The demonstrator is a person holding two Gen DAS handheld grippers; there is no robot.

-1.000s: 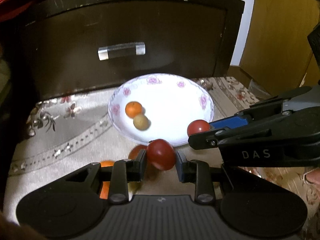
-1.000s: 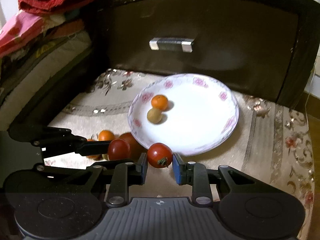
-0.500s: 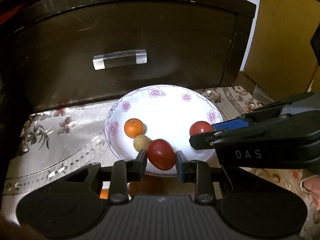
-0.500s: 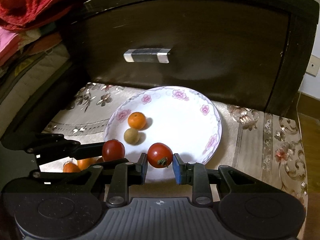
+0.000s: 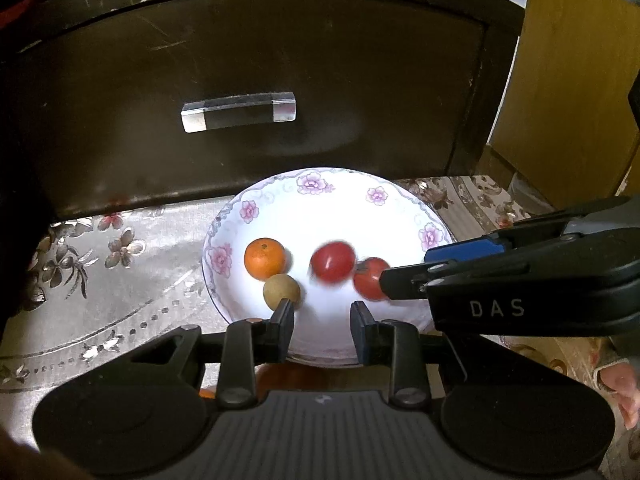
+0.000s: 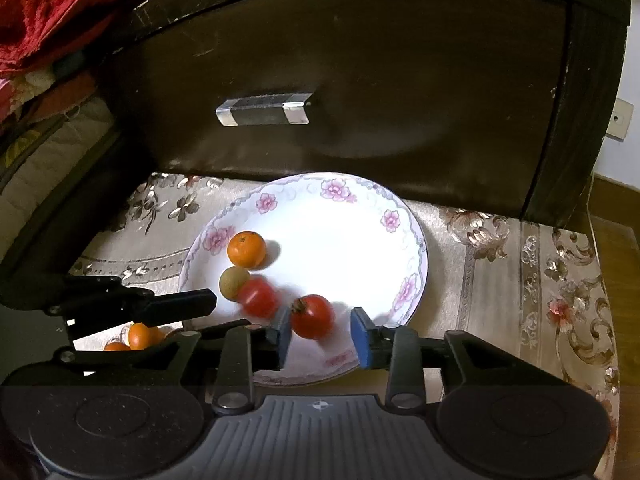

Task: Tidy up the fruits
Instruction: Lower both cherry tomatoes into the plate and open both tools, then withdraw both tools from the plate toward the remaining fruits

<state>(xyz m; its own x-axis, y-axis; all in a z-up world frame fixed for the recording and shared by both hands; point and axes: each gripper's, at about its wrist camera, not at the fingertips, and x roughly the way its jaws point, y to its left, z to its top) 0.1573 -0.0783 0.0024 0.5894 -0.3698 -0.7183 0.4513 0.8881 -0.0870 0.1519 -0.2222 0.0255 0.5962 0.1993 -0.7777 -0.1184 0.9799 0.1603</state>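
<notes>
Drop step: both tongs spread over the plate (image 6: 416,240), nothing pinched. Left tongs (image 5: 322,314) just let go of one tomato (image 5: 333,261), blurred, ahead of tips. Right tongs (image 6: 322,334) gape w/ 2nd tomato (image 6: 312,317) loose btwn tips. Next: back off, fetch oranges (image 6: 140,336) left of right tongs, off plate.

Your white plate (image 6: 400,248), rimmed with pink flowers, sits at mid-frame in both views. On its left part lies a round orange mandarin (image 6: 246,249), with a small tan-green fruit (image 6: 232,282) touching it just below. Lower down, near the plate's bottom edge, you have two red tomatoes: a blurred one (image 6: 258,298) against the tan-green fruit, and a sharper one (image 6: 313,317) with its dark stem end turned upper left. More orange fruits (image 6: 140,335) lie off the plate at lower left.
</notes>
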